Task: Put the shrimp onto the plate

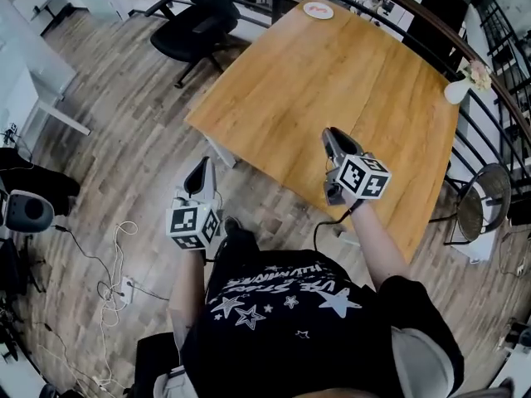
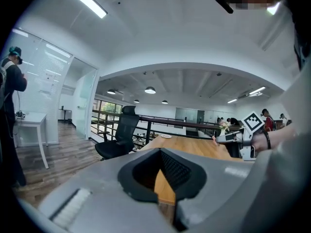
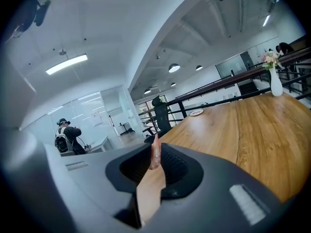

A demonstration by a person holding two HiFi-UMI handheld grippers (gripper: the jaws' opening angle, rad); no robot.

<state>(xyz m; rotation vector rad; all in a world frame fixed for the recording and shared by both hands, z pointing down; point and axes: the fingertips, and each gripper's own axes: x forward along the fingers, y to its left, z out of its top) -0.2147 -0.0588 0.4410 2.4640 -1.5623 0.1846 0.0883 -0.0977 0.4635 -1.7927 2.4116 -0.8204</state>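
right gripper [image 1: 331, 135] pinches the shrimp [image 3: 155, 154] at its jaw tips, near the table [image 1: 332, 81] edge | plate [image 1: 319, 10] at the far corner, well apart (a long carry remains, I think) | left gripper [image 1: 202, 171] pressed together, empty, off the table, probably kept aside

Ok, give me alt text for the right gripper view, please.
The right gripper pinches a pink shrimp between its shut jaws, with a wooden table stretching ahead. A white plate sits at the table's far end, and a flower vase stands near its right edge.
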